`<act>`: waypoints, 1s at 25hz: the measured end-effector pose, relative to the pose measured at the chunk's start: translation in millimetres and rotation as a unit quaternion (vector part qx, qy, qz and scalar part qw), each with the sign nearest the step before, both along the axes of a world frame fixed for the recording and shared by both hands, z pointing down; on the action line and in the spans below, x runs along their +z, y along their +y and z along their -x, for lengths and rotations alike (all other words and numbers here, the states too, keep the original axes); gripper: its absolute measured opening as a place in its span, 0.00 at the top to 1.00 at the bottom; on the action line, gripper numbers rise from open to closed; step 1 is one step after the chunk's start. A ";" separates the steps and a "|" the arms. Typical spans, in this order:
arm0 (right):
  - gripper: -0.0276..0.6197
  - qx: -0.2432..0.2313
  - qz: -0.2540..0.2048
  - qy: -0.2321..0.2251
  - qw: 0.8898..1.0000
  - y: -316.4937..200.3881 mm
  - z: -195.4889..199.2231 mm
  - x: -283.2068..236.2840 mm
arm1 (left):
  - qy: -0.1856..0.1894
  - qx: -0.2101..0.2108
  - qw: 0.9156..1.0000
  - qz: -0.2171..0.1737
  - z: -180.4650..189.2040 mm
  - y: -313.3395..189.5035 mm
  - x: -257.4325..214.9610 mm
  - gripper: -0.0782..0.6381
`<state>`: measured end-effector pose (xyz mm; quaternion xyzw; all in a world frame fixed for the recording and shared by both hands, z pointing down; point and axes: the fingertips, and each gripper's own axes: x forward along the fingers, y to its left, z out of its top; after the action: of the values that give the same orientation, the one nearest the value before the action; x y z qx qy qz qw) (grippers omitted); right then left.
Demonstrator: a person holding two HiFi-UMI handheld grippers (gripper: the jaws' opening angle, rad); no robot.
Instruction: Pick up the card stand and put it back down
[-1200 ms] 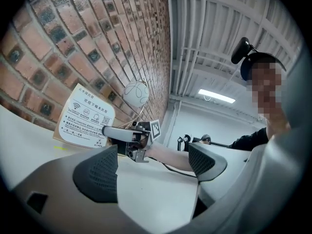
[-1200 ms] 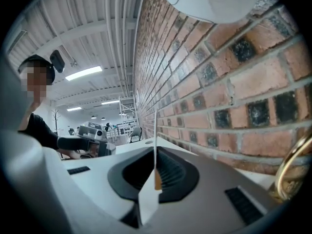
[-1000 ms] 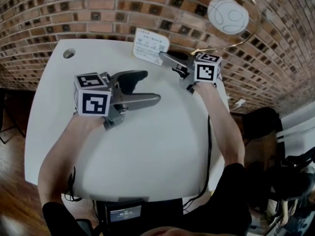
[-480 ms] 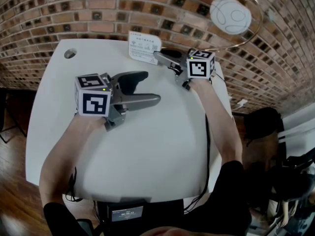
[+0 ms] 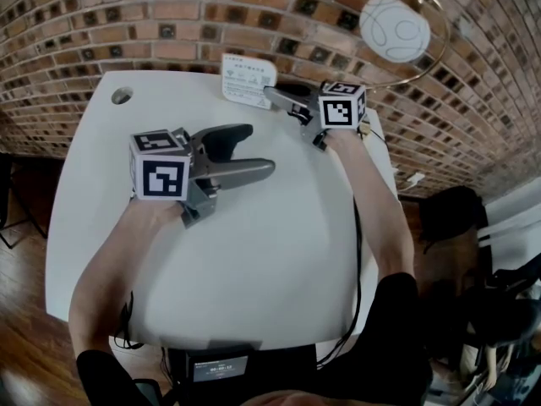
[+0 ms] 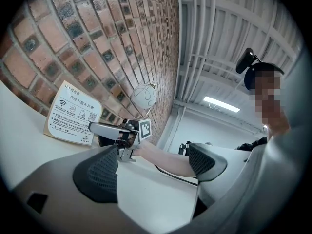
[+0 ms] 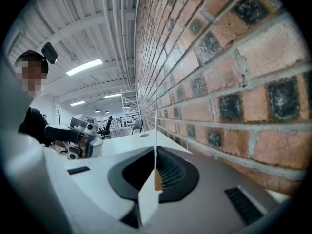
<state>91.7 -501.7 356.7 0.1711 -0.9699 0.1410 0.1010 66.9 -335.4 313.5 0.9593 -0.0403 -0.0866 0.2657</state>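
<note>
the white printed card stand point(image 5: 248, 81) stands at the far edge of the white rounded surface point(image 5: 254, 260), just in front of the brick wall point(image 5: 169, 24), with its printed face turned away from the wall. the right tool point(image 5: 275, 97) reaches to the stand's right side and is clenched on it: in the right gripper view the card shows only edge-on, a thin white sliver pinched between the dark pads, its face hidden. whether the stand's base touches the surface or hangs just above it is hard to make out. its print is too small to read. the left tool point(image 5: 258, 149) rests nearer the person than the stand, well apart from it, released, its jaws spread with nothing between them. a round white lamp globe point(image 5: 394, 27) hangs right of the stand.
</note>
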 end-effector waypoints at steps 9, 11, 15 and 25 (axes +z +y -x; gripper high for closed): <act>0.89 0.009 -0.017 0.038 0.999 -10.2 -5.7 5.9 | 0.002 -0.003 1.000 0.003 1.0 -2.1 -0.6 0.26; 0.87 0.030 -0.021 0.052 0.998 -16.0 -8.2 10.0 | 0.001 -0.003 1.000 0.003 0.8 -1.9 -0.3 0.26; 0.82 0.069 -0.023 0.073 0.995 -25.2 -12.3 14.3 | 0.000 -0.001 1.000 0.004 -0.3 -1.0 -0.3 0.26; 0.77 0.133 -0.001 0.143 0.981 -18.8 -14.7 22.7 | 0.001 0.004 1.000 0.001 -1.8 1.3 -1.9 0.26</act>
<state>106.4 -520.4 379.4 0.3175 -0.9140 0.1265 0.2187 68.7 -334.1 311.6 0.9591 -0.0362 -0.0868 0.2668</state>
